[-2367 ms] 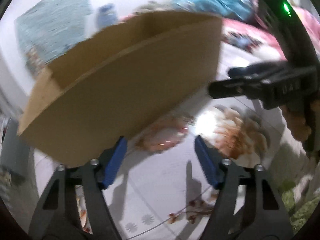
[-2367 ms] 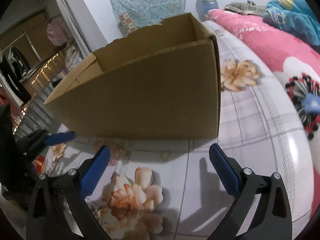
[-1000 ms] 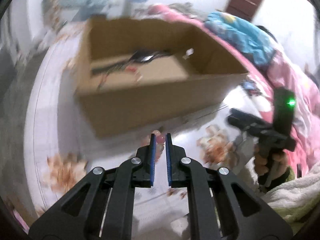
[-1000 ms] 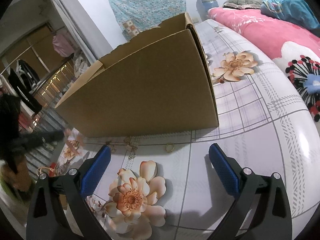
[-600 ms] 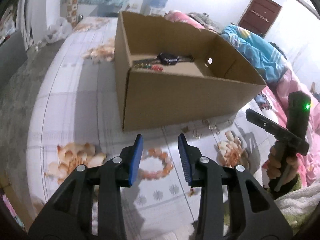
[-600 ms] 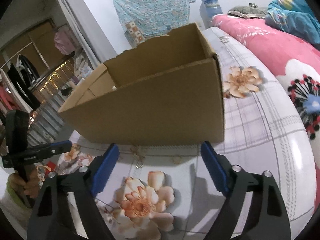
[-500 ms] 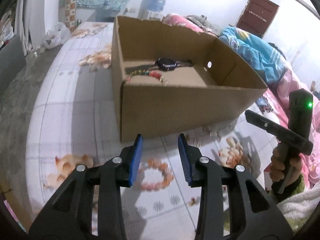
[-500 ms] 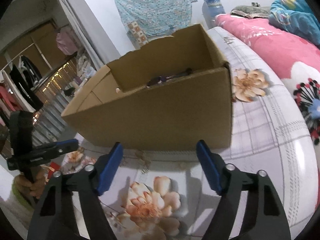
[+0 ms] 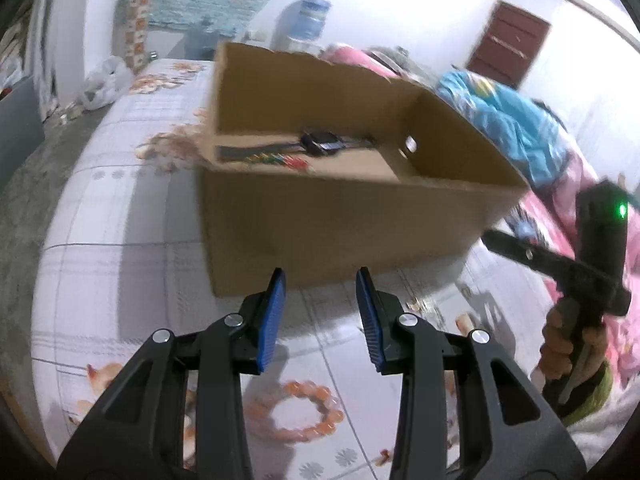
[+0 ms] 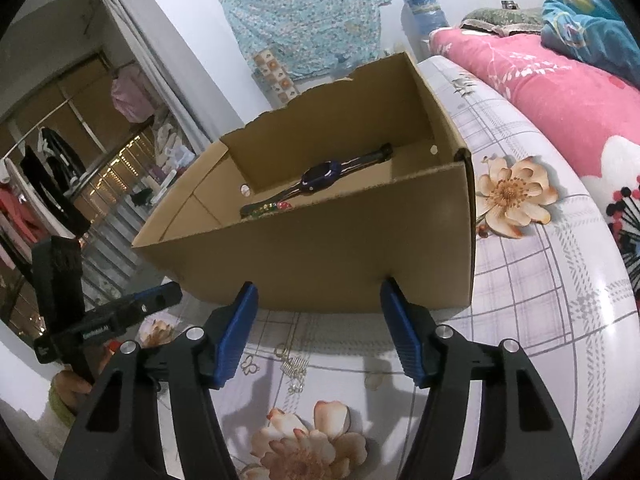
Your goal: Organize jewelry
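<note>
An open cardboard box (image 9: 340, 232) (image 10: 320, 256) stands on the flowered sheet. Inside lie a dark watch (image 9: 322, 142) (image 10: 320, 174) and a multicoloured bead bracelet (image 9: 280, 159) (image 10: 268, 208). An orange bead bracelet (image 9: 294, 412) lies on the sheet below my left gripper (image 9: 320, 316), which is open and empty, in front of the box. My right gripper (image 10: 318, 328) is open and empty, before the box's near wall. Small earrings and a ring (image 10: 294, 364) lie on the sheet under it. Each gripper shows in the other's view: the right one (image 9: 560, 268) and the left one (image 10: 120, 312).
A pink quilt (image 10: 560, 92) and a blue blanket (image 9: 512, 128) lie to the right of the box. A water bottle (image 10: 424, 12) stands by the far wall. The sheet's edge drops to the floor at the left (image 9: 24, 184).
My left gripper was shut on the orange bracelet a second ago, then opened and let it drop onto the sheet. Both grippers have risen, showing more of the box's inside.
</note>
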